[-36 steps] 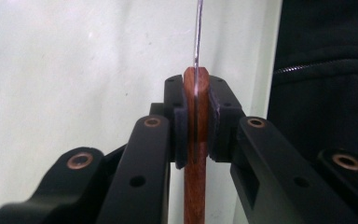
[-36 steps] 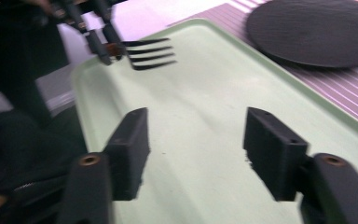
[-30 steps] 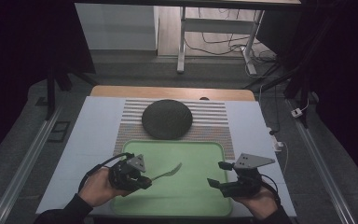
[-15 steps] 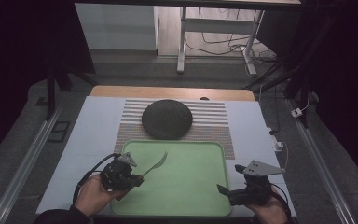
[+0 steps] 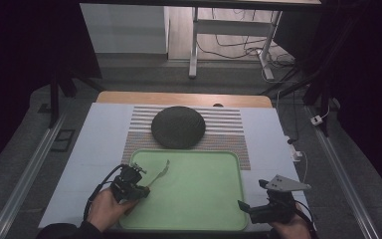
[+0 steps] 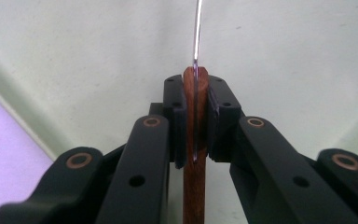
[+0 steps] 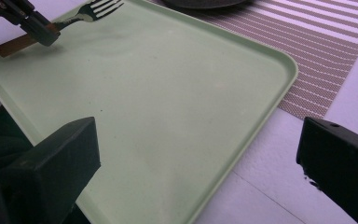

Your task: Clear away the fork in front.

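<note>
Over the green tray's (image 5: 194,199) near left corner, my left gripper (image 5: 138,185) squeezes the fork (image 5: 160,172) by its wooden handle, ready to lay it down. My right gripper (image 5: 246,206), near right, has just been opening and holds nothing.

Green tray (image 5: 204,199) middle bare, fork (image 5: 160,172) at left edge, dark plate (image 5: 178,126) beyond

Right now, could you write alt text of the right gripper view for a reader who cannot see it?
A pale green tray lies on a striped placemat, seen between the wide-open jaws of the right claw. At the tray's far corner, the left claw grips a wooden-handled fork above the tray.
</note>
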A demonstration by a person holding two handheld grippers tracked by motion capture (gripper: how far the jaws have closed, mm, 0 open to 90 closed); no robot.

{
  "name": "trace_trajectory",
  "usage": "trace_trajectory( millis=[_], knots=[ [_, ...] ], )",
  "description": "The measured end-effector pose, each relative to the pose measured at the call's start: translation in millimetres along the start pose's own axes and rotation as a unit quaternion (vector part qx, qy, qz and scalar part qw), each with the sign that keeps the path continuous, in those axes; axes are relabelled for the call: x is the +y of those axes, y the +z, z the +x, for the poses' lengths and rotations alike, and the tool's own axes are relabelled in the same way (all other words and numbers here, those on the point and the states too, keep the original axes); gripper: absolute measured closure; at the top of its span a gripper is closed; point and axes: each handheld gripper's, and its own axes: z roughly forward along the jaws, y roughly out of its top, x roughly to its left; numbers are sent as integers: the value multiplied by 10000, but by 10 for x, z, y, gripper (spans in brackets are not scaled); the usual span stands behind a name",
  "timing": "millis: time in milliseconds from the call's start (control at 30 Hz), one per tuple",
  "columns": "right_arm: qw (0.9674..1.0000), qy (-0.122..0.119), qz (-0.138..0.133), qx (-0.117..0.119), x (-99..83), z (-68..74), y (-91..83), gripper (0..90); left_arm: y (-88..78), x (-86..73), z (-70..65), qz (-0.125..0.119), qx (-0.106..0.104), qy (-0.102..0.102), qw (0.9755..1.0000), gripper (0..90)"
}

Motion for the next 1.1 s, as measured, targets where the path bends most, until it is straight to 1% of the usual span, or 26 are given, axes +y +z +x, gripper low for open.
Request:
trace_trajectory(
  millis=[167,267,400,467,600,733,767,800,833,900,1033,1100],
  knots=[
    [10000,80,-41,-16,-14,-22,-25,0,86,14,24,203,130,-146,9996,792],
    [9999,91,-43,-2,-16,-27,-26,0,87,13,45,178,59,-229,9996,788],
    [10000,73,-27,2,-15,-24,-25,0,72,5,73,145,-24,-258,9996,761],
    [10000,66,-20,8,-14,-23,-23,0,42,6,89,73,-92,-282,9995,737],
    [10000,71,-10,18,-14,-25,-21,0,-51,17,122,-165,-183,-260,9994,738],
    [10000,63,23,31,-12,-25,-15,0,-141,53,174,-418,-155,-201,9988,799],
    [10000,63,30,35,-12,-24,-9,0,-154,67,195,-451,-157,-197,9987,838],
    [10000,63,30,35,-12,-24,-9,0,-164,83,216,-481,-162,-186,9985,838],
    [10000,57,59,36,-10,-24,-4,0,-168,99,236,-521,-160,-177,9984,873],
    [10000,55,67,36,-9,-23,-3,0,-171,139,272,-574,-184,-166,9980,882],
    [9999,43,130,27,-6,-21,7,0,-161,232,319,-720,-317,-103,9969,885],
    [9999,38,136,25,-5,-22,16,0,-148,277,333,-761,-339,-53,9965,885]
  ],
)
